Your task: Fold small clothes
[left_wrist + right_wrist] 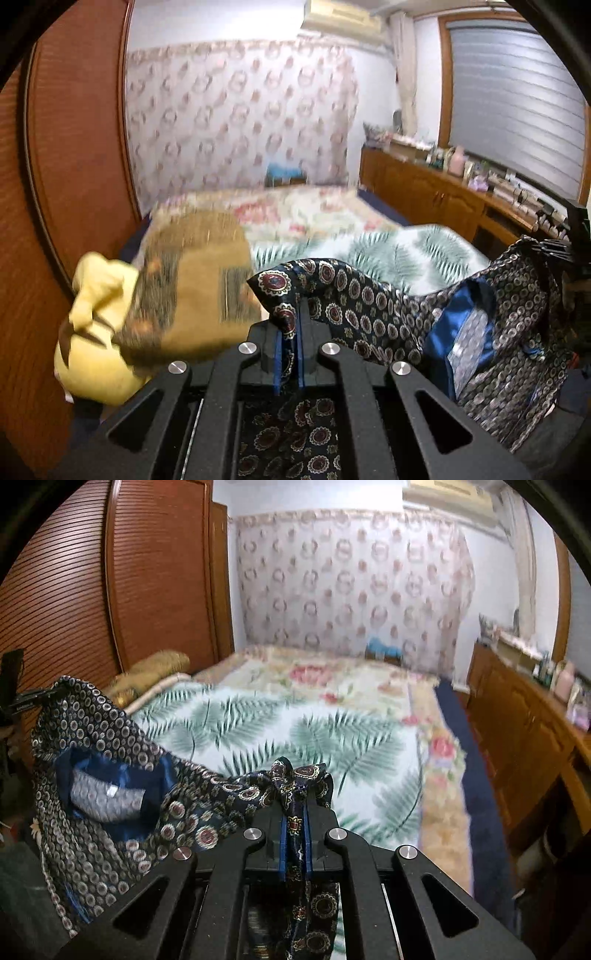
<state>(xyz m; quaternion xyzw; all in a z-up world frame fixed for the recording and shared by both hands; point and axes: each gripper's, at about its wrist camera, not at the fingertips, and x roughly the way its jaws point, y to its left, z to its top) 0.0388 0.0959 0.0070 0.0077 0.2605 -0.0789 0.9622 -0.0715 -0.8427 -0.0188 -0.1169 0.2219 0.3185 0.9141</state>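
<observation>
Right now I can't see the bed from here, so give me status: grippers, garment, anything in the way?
Left gripper shut on patterned garment. Right gripper shut on it too. Garment slung between both, above leaf-print cover. Nothing in the way.

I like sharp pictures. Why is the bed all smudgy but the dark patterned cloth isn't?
Left wrist view: yellow pillow smeared by motion, gripped dark medallion-patterned silky garment sharp. Right wrist view: leaf-print bedsheet blurred, walls bent by fisheye.

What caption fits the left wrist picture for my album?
Left gripper shut on a patterned garment, lifted above the bed, beside a yellow cloth.
</observation>
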